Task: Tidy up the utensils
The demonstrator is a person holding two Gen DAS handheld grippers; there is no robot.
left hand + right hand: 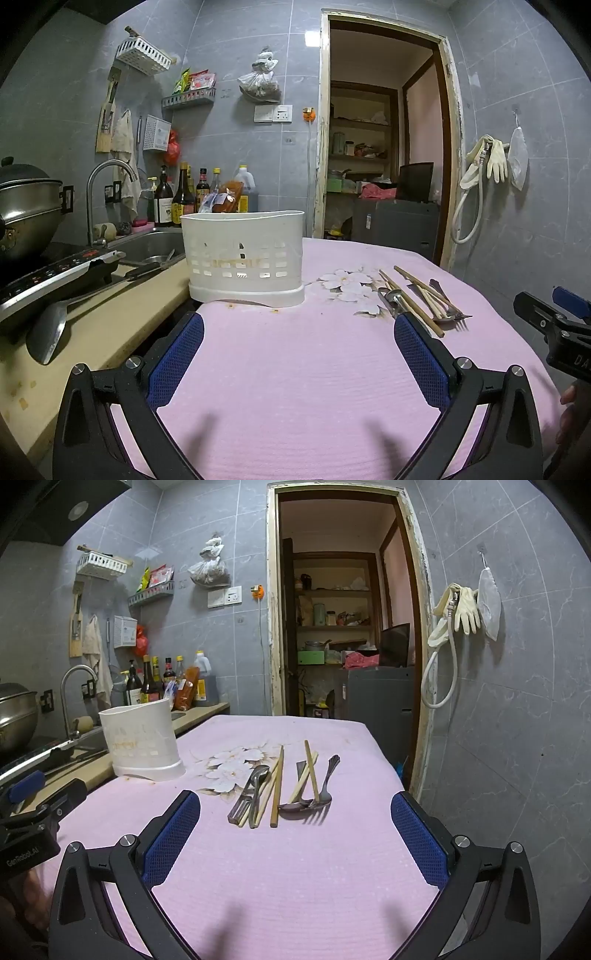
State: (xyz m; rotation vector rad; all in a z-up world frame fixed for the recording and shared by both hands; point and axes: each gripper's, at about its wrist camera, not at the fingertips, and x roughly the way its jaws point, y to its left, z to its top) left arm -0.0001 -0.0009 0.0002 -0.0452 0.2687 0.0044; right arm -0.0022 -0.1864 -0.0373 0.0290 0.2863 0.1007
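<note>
The pink cloth-covered table (295,867) lay bare and roomy in front of both grippers, its far edge ending before an open doorway (343,602). The left gripper (299,332) and right gripper (295,812) both stood wide apart, holding nothing. A white slotted plastic utensil holder (243,254) sat at the table's left edge beside the counter. Wooden chopsticks (277,786), a steel fork (325,782) and what seemed spoons (255,786) lay loosely piled mid-table.

Utensils loose beside our empty-looking holder

We see chopsticks (277,786), spoons (255,790) and a fork (323,794) lying flat, jumbled on pink cloth; the white slotted holder (140,738) stands upright, well apart.
</note>
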